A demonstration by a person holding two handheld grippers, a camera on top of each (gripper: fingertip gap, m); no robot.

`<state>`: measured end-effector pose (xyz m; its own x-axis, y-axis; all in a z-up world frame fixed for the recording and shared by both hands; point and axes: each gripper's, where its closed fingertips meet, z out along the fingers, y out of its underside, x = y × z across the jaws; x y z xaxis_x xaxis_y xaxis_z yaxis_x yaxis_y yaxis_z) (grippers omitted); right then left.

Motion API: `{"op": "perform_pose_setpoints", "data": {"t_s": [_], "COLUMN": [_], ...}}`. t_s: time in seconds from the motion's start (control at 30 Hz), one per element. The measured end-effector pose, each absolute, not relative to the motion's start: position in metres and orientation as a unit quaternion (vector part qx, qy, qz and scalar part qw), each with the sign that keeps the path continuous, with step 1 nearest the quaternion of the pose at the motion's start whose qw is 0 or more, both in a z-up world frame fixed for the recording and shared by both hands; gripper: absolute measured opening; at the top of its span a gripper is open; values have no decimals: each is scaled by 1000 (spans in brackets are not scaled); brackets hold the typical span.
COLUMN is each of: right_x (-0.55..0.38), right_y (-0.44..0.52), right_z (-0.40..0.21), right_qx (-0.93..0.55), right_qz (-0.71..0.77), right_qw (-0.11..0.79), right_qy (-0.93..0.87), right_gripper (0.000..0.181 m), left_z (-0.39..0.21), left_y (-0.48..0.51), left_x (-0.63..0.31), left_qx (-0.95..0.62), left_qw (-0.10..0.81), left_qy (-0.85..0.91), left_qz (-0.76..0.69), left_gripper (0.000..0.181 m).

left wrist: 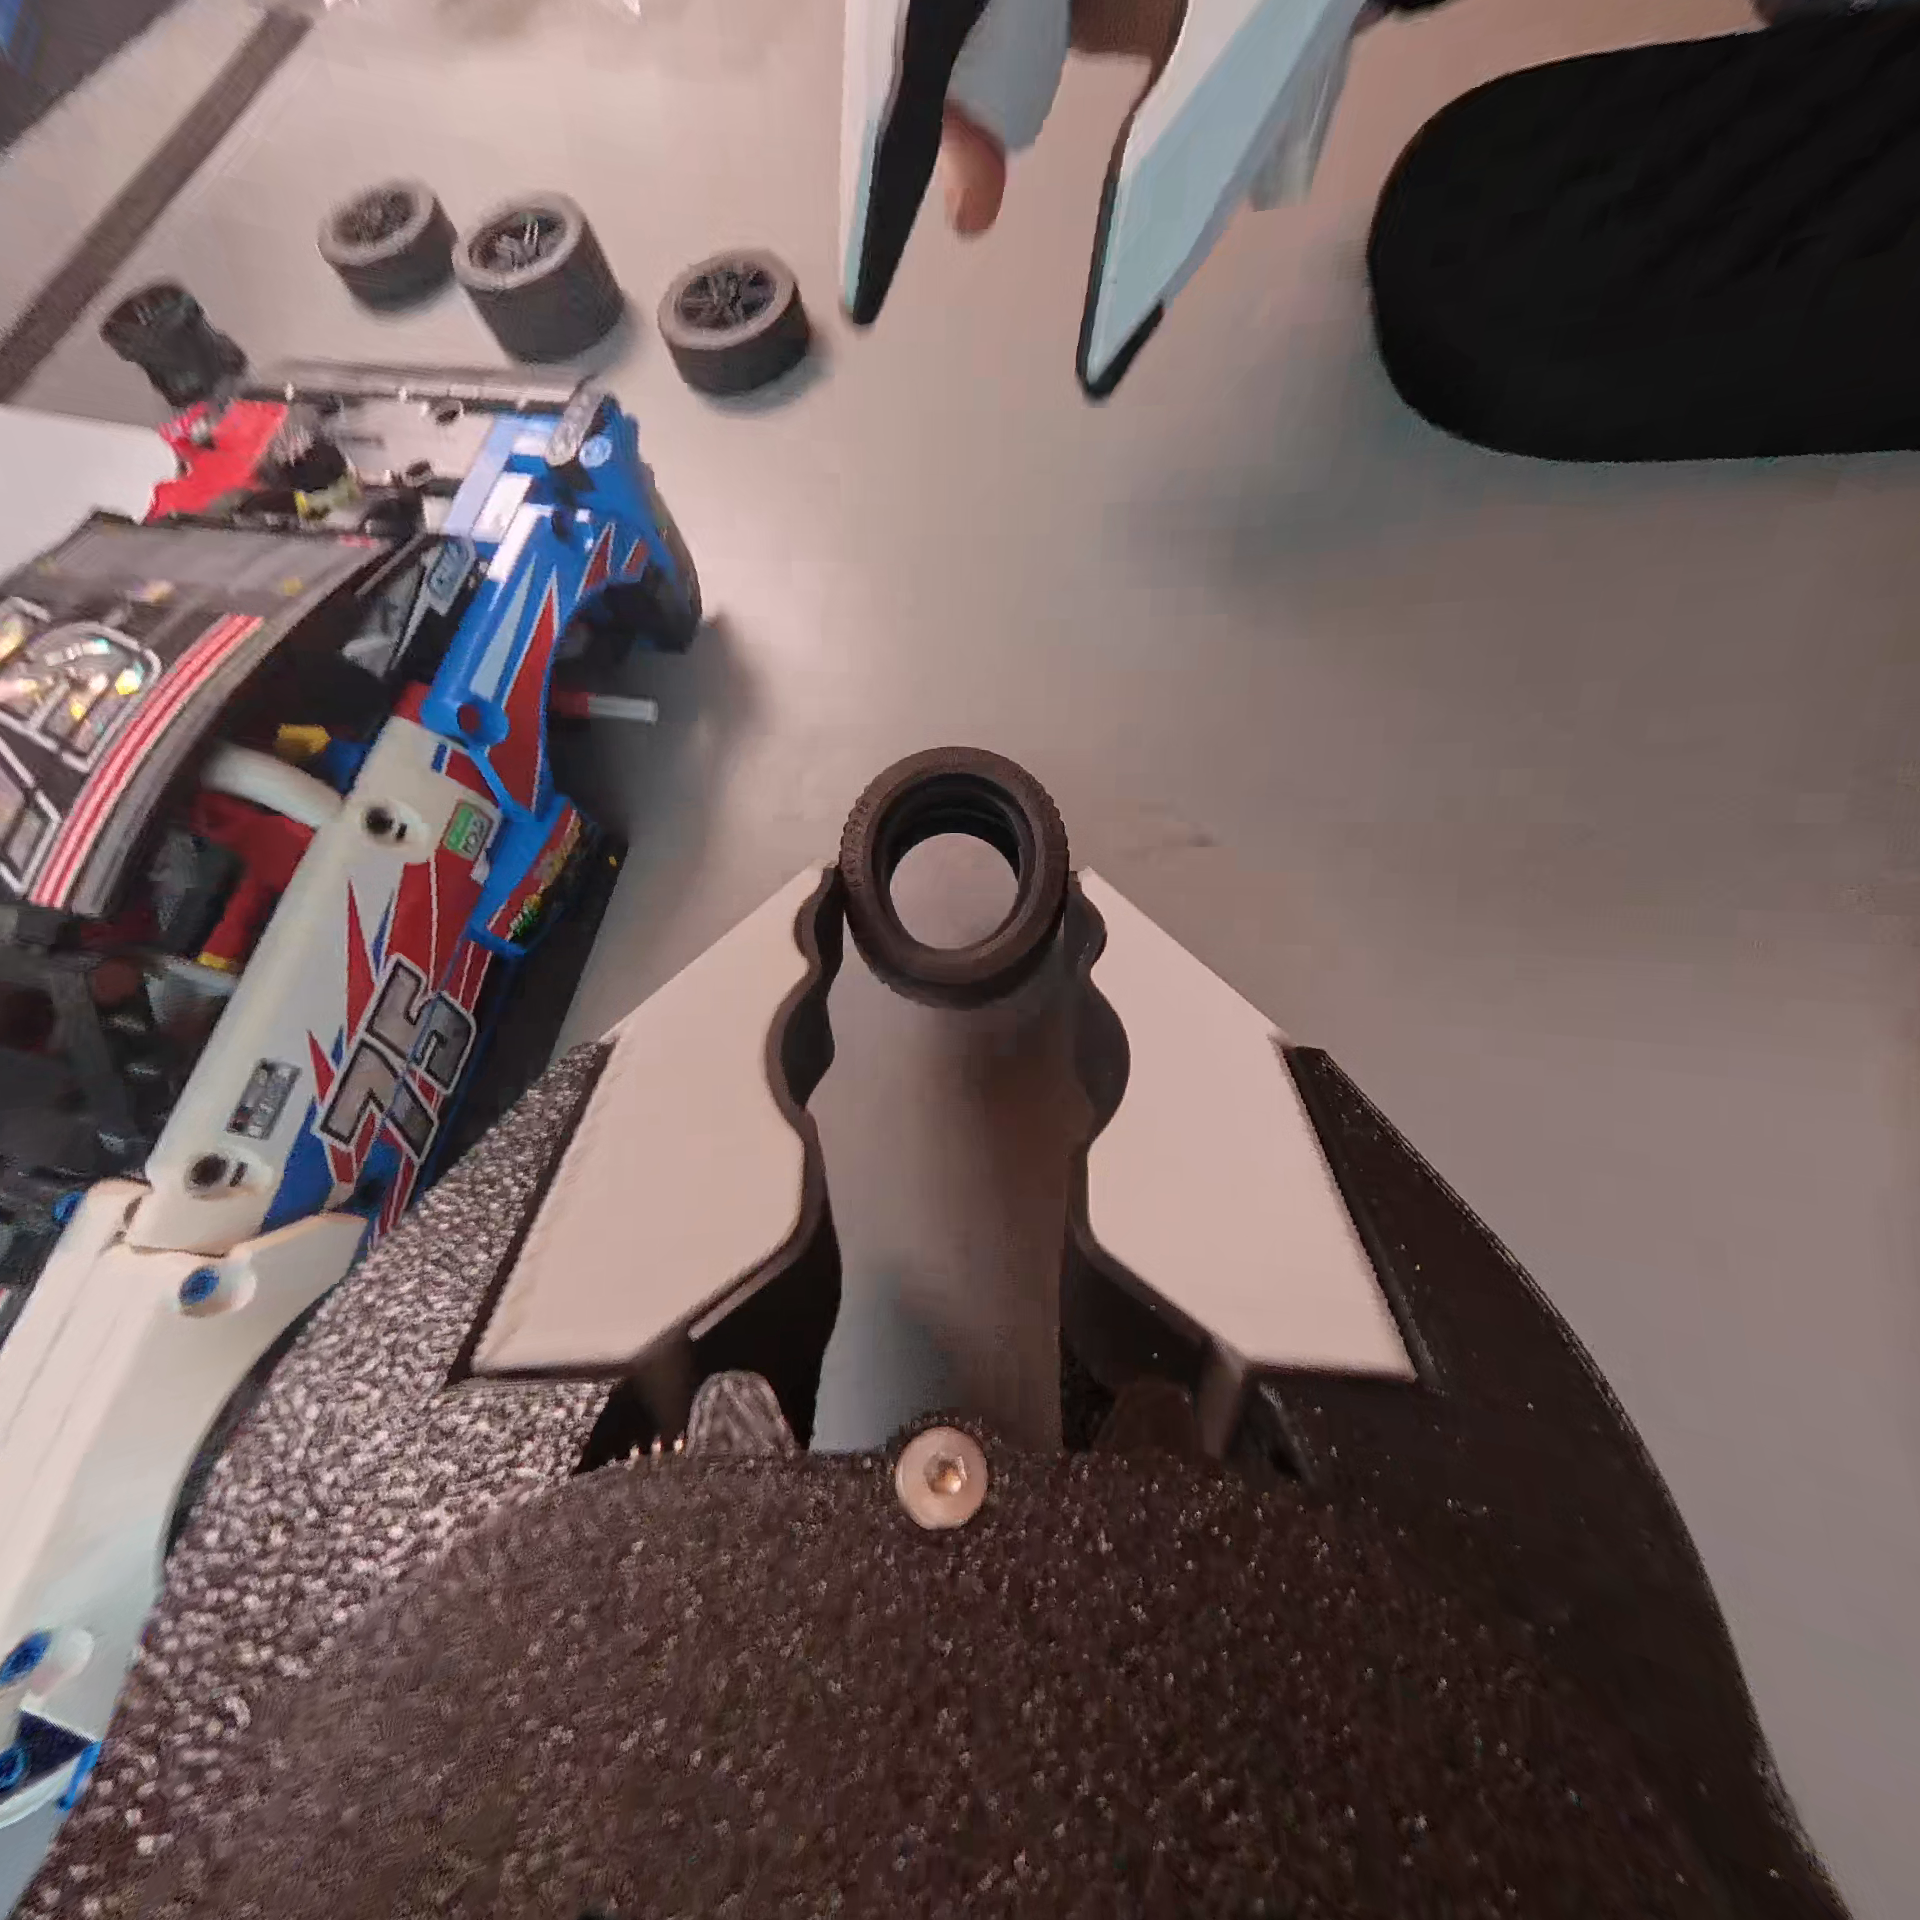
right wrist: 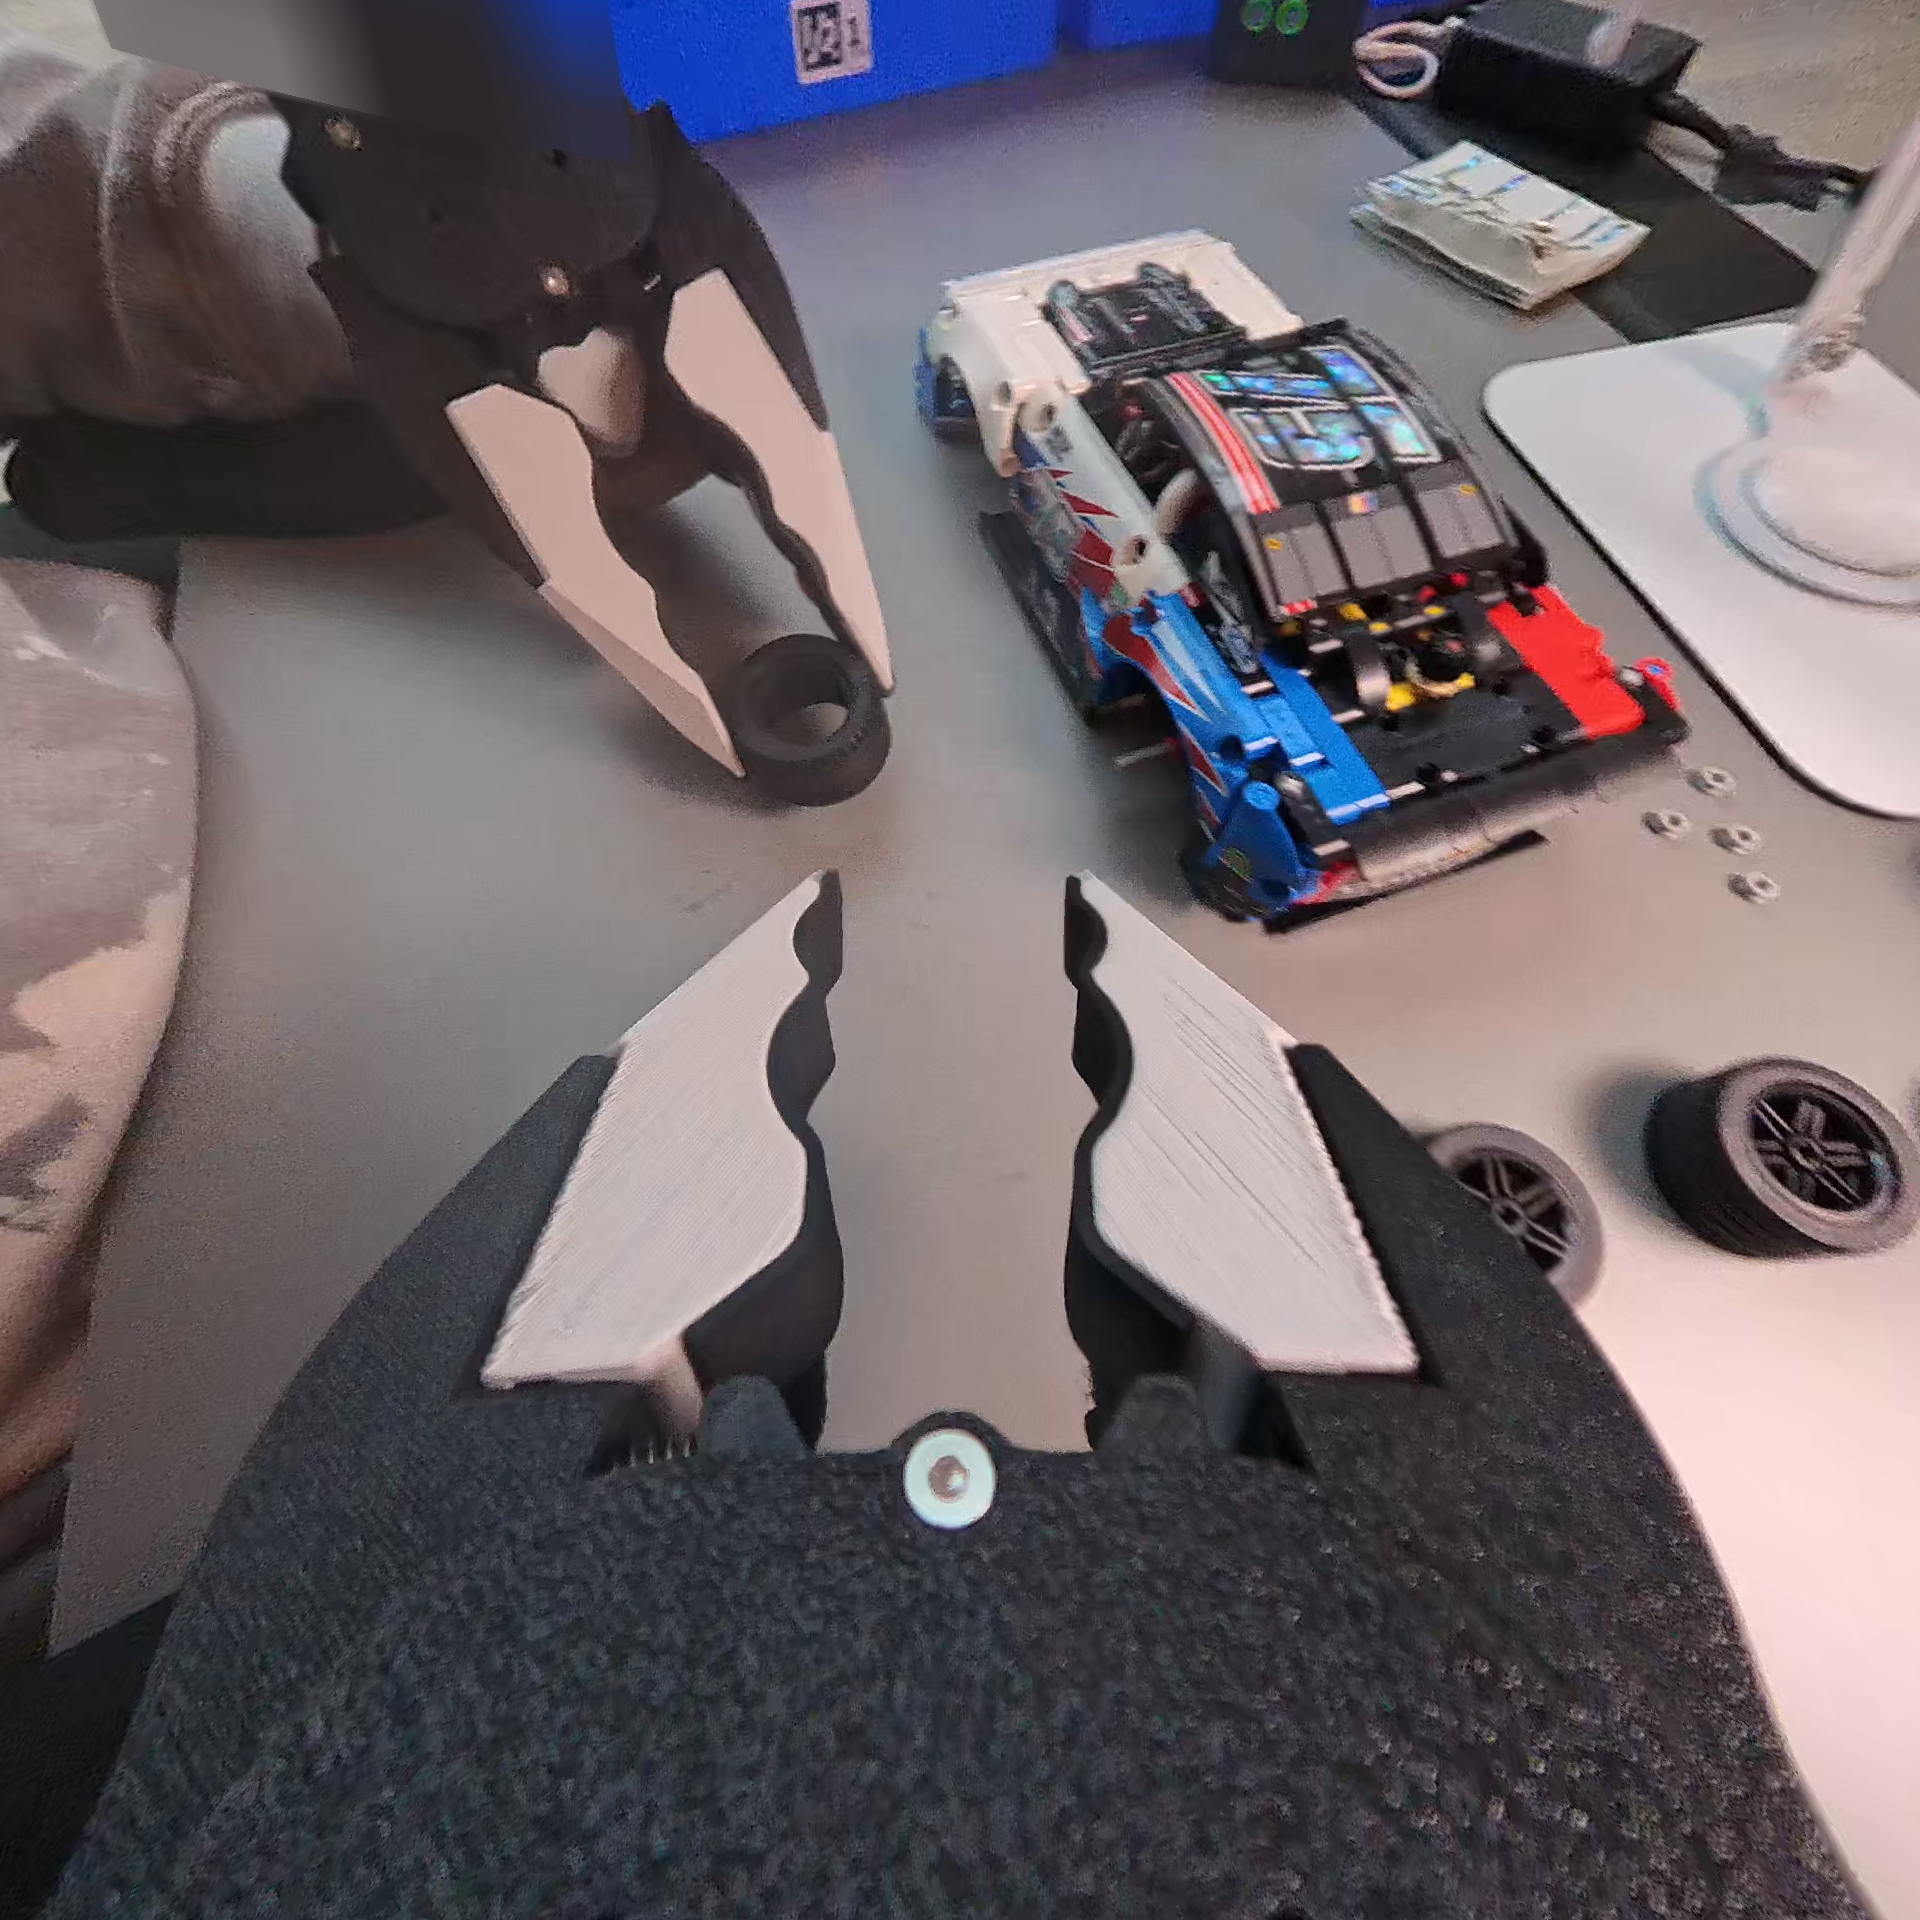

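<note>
The bare black tyre (left wrist: 956,878), pinched only at the left gripper (left wrist: 956,883) tips, could be squeezed out onto the desk (left wrist: 1351,727), while the right gripper (right wrist: 951,894) is held apart and empty.

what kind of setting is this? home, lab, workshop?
Likely an office or lab desk. A grey table carries a monitor stand, a power adapter and blue bins at the back, beside a brick-built model car with loose wheels.
</note>
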<state>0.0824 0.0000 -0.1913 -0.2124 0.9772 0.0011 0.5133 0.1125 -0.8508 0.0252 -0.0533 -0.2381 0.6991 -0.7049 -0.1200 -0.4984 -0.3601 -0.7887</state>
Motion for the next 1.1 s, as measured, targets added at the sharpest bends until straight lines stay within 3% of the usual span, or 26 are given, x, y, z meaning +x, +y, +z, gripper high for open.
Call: {"op": "perform_pose_setpoints", "data": {"t_s": [0.03, 0.23, 0.43, 0.53, 0.67, 0.77, 0.9, 1.1], "right_x": [77, 54, 53, 56, 50, 60, 59, 43], "right_y": [-11, -56, -76, -66, 75, 224, 322, 347], "right_z": [-194, -213, -217, -202, -158, -168, -214, -251], "right_qx": [-534, -436, -378, -397, -524, -661, -756, -791], "right_qz": [378, 299, 318, 351, 317, 215, 164, 140], "right_qw": [303, 316, 298, 296, 411, 452, 402, 344], "right_qy": [-694, -787, -817, -795, -676, -560, -489, -486], "right_gripper": [42, 52, 34, 31, 33, 34, 35, 38], "left_z": [-232, -210, -211, -196, -162, -157, -171, -173], "left_y": [-55, -65, -79, -71, -50, -43, -44, -43], "left_x": [30, 46, 57, 49, 17, 1, -3, -5], "left_qx": [-804, -759, -743, -745, -732, -733, -749, -753], "left_qw": [444, 494, 485, 513, 581, 592, 582, 579], "left_qy": [378, 406, 432, 380, 267, 225, 228, 219], "left_qz": [-121, -124, -160, -192, -237, -249, -221, -224], "left_gripper": [41, 41, 42, 60, 69, 67, 65, 64]}}
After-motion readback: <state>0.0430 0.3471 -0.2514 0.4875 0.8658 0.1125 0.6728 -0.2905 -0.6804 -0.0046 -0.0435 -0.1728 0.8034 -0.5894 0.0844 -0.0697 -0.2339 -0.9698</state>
